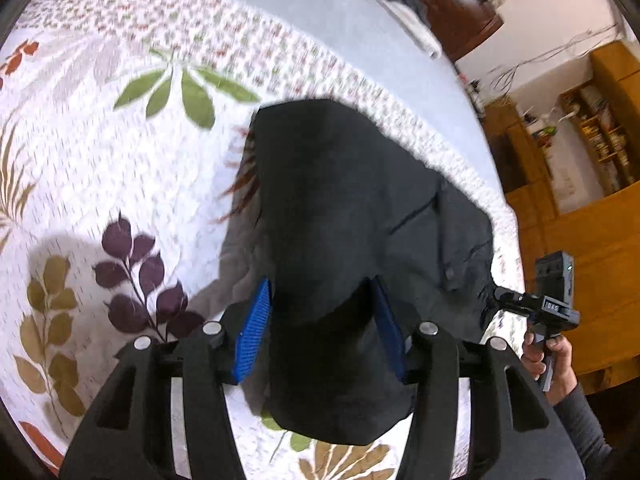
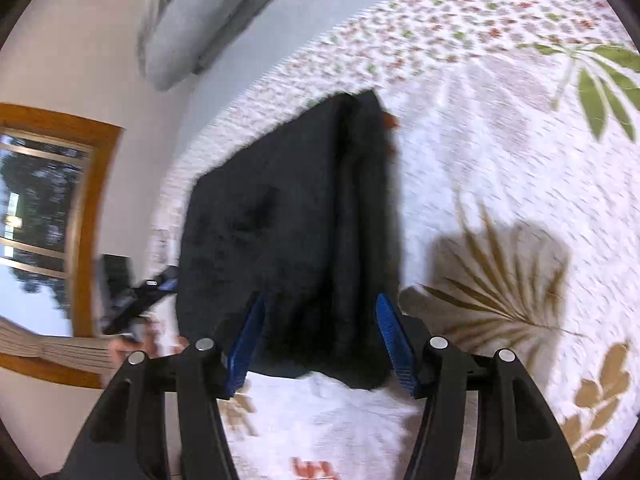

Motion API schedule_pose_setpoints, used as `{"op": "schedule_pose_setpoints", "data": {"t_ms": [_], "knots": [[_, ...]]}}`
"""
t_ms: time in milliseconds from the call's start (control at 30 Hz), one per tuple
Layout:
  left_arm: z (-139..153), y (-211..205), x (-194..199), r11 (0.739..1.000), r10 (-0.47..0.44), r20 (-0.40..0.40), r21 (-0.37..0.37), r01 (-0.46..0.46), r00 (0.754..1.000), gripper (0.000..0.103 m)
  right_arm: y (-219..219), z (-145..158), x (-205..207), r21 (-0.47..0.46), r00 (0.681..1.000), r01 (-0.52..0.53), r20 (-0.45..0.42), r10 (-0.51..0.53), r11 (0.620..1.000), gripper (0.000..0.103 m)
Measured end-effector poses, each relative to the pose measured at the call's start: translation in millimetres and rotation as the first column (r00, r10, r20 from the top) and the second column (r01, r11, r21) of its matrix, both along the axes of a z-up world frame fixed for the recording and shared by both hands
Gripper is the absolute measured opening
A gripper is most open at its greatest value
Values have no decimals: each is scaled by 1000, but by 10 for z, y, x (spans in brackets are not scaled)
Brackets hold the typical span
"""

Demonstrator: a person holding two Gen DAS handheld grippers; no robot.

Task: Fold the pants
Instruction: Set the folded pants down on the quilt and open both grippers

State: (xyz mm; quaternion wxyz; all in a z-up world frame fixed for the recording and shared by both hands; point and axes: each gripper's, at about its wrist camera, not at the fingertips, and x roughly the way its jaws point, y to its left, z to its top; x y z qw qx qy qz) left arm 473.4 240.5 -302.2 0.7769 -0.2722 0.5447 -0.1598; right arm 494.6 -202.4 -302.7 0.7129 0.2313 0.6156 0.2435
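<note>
While the black pants (image 1: 352, 208) lie folded on the bed (image 1: 120, 152) between the parted blue pads of both released grippers, left gripper (image 1: 324, 332) and right gripper (image 2: 324, 340), a pad could snag the near edge and undo the fold.

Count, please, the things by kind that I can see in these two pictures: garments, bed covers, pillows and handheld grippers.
Dark folded cloth pants: 1
White quilted bed cover with a printed leaf pattern: 1
Pale grey soft pillow: 1
Black two-finger grippers with blue pads: 2, the left gripper and the right gripper
Total: 5
</note>
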Motion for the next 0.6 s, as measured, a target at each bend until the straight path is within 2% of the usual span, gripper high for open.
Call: {"op": "schedule_pose_setpoints", "data": {"t_ms": [133,200,333,400,433,500,533,600], "knots": [[-141,-54,42,1000,6,-39,30,-5,999,51,-53,-180,-15,-8,999,40,-34,-40,999,62],[-189,-33,29,1000,15,-47,19,-14,999,51,-204,-249,-28,-1,998,48,-41,-48,999,65],[-85,51,-81,999,45,-11,-24,-45,999,53,-289,-75,-194,74,997,76,1,-77,994,65],[46,107,-198,996,78,35,-38,-77,996,73,-291,54,-205,105,994,102,35,-106,989,66],[168,151,-301,993,107,72,-47,-104,992,77,-345,135,-284,124,991,120,52,-127,985,66],[338,185,-455,990,131,111,-59,-125,985,81,-431,277,-435,126,984,147,80,-158,981,74],[472,206,-585,989,142,137,-61,-134,980,82,-468,373,-545,127,980,157,107,-171,979,75],[698,215,-809,986,161,183,-65,-151,970,90,-531,568,-800,125,969,180,150,-198,976,76]]}}
